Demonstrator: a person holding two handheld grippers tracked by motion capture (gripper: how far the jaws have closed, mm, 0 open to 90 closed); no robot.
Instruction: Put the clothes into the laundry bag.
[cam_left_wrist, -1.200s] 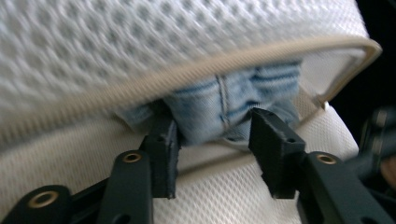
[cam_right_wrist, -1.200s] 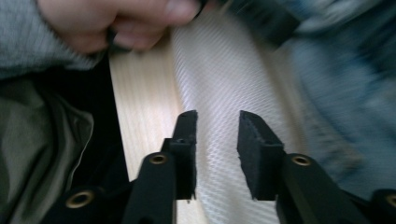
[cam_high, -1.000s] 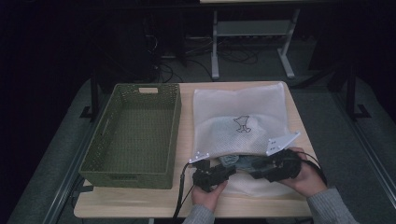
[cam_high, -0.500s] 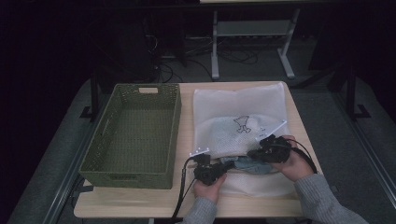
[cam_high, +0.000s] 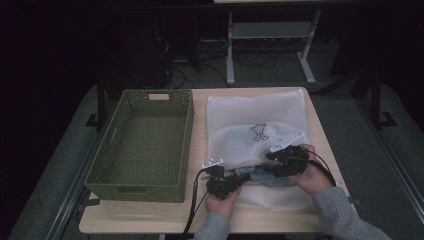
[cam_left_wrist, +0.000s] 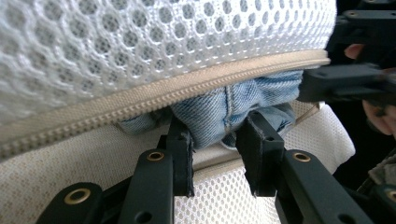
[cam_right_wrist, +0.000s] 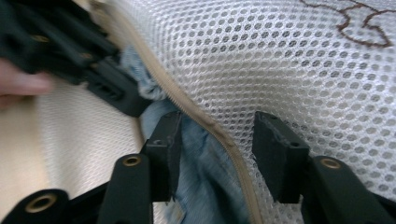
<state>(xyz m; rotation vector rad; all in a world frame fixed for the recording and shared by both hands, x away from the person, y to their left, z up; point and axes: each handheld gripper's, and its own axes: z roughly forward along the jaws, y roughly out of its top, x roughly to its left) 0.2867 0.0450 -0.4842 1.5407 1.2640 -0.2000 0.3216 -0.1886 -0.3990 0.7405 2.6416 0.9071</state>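
A white mesh laundry bag (cam_high: 255, 112) lies flat on the table, its beige zipper (cam_left_wrist: 140, 100) gaping at the near end. Blue denim (cam_high: 262, 176) bulges out of that gap. My left gripper (cam_high: 245, 176) is at the bag's near edge; in the left gripper view its pads (cam_left_wrist: 180, 149) pinch a fold of the denim (cam_left_wrist: 243, 95), though the jaws have just been opening a little. My right gripper (cam_high: 270, 169) reaches in from the right. Its jaws have just been opening and now stand open (cam_right_wrist: 217, 140) astride the zipper edge (cam_right_wrist: 205, 123), with denim (cam_right_wrist: 196, 186) under it.
An empty olive woven basket (cam_high: 187, 130) stands on the left half of the wooden table (cam_high: 150, 217). The bag bears a small brown embroidered figure (cam_high: 258, 132). Beyond the table are a dark floor, cables and a metal stand (cam_high: 270, 30).
My right hand has moved a little away from the table's near edge, up onto the bag. The left hand has stayed where it was, by the zipper gap.
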